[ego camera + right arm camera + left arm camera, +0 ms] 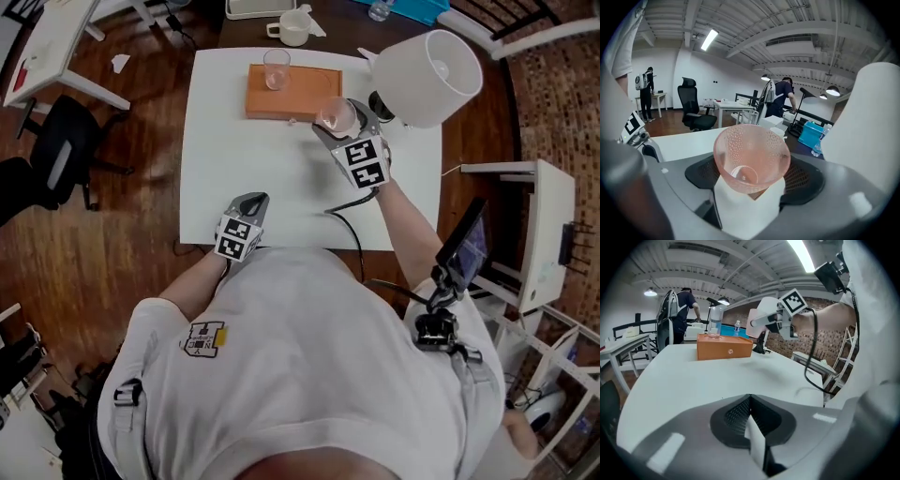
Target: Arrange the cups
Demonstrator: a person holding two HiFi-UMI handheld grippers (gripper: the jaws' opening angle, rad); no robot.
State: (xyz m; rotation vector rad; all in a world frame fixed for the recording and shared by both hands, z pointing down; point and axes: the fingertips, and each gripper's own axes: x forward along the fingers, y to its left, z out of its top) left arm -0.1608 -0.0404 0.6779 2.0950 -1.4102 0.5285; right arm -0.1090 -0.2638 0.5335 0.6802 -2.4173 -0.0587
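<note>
Fingers of the right gripper (751,177) pinch a pink cup (752,154), raised over the white worktop (272,187) beside the orange box (300,96), on which a clear cup (277,68) stands. Fingers of the left gripper (749,414) are pressed together, empty, at the worktop's near edge.

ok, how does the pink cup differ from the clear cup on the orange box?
The pink cup is tinted; the clear cup is colourless. The pink cup is held aloft in the right gripper; the clear cup stands upright on the orange box. Both are see-through.
</note>
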